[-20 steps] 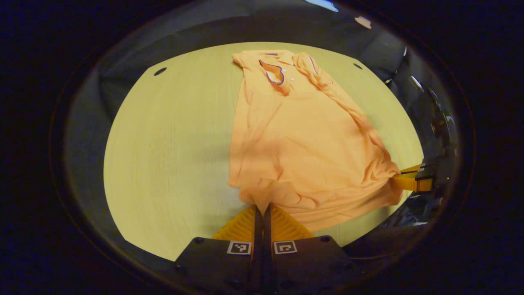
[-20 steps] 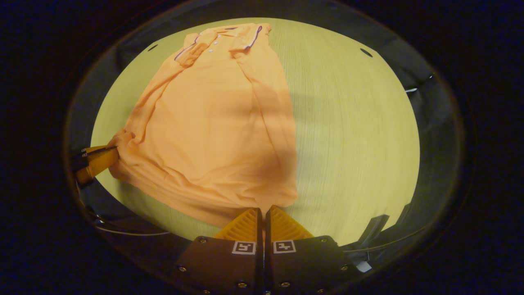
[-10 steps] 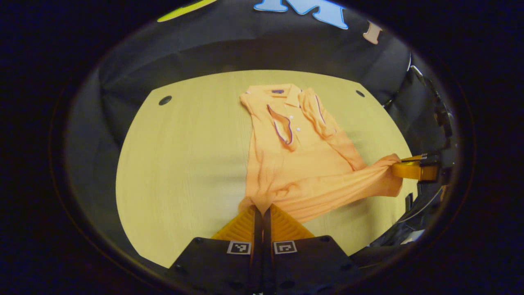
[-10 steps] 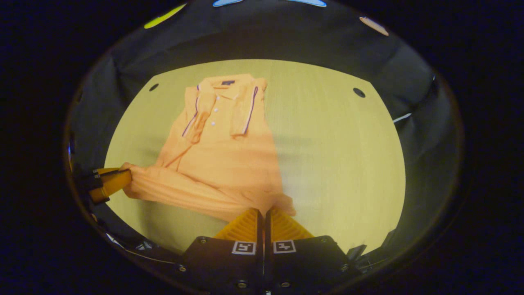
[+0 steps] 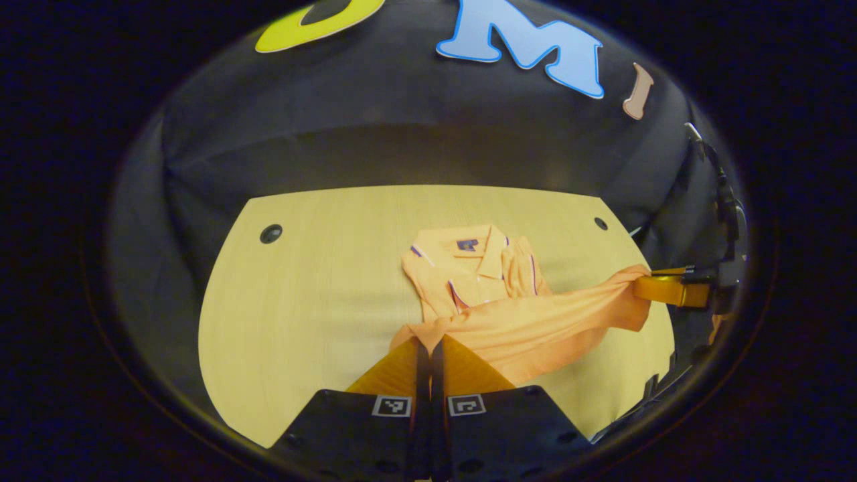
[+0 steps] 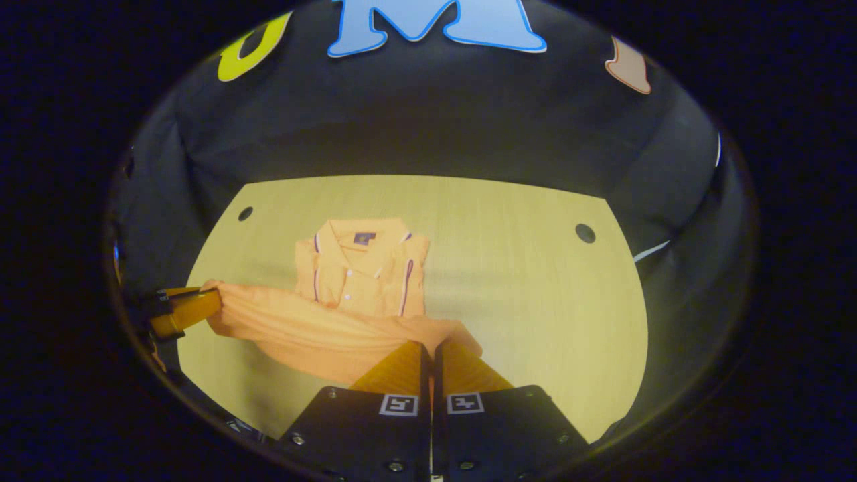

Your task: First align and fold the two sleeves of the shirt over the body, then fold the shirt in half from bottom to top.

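Orange cloth is the one shirt (image 5: 509, 314) here, and its bottom hem, which a second ago drooped close to the pale wooden counter (image 5: 308, 314), now stands raised and stretched between the two grippers, further toward the collar than half a second ago. More of the black booth wall shows above the counter than before. The left gripper (image 5: 429, 348) has its fingers pressed together on one hem corner; the right gripper (image 6: 429, 351) has its fingers pressed together on the other corner. The collar end lies flat at the far middle of the counter with both sleeves folded over the body. Counted: one shirt, two grippers, two dark round holes (image 6: 585, 233) in the counter's far corners.
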`<state>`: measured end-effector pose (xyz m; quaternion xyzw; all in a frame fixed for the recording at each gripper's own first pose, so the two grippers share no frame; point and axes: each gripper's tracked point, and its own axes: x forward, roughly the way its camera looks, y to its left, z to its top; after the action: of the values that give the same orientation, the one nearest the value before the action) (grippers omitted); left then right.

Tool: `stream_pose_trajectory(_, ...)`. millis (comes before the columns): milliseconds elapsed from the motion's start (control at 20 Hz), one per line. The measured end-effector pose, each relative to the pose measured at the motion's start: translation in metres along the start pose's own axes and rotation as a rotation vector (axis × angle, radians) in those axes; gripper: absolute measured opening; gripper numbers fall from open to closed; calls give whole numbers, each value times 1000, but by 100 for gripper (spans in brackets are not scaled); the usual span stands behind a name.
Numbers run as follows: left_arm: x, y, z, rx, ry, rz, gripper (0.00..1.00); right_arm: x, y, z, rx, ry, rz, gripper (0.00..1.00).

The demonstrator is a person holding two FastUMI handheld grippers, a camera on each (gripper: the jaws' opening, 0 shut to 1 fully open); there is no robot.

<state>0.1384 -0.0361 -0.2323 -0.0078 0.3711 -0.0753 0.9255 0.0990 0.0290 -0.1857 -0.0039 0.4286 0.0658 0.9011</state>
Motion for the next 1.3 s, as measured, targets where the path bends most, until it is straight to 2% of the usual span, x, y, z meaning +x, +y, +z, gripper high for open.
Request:
stream_pose_trajectory(250,41,11,58,-15,-69,9,5,30,1,59,52,-88,3,1)
stream_pose_trajectory(450,81,18,99,-41,-132,8,7,64,-5,104,40,-154,-21,1)
stream_pose_trajectory(600,113,21,120,-48,-175,11,5,96,-6,125,50,-191,-25,1)
stream_pose_trajectory(800,159,25,131,-21,-222,19,5,150,-12,125,52,-186,-38,1)
stream_pose_trajectory(1000,203,31,135,-48,-265,20,5,197,-16,122,36,-189,-47,1)
stream_pose_trajectory(1300,255,48,106,-86,-212,42,5,244,-22,110,40,-167,-46,1)
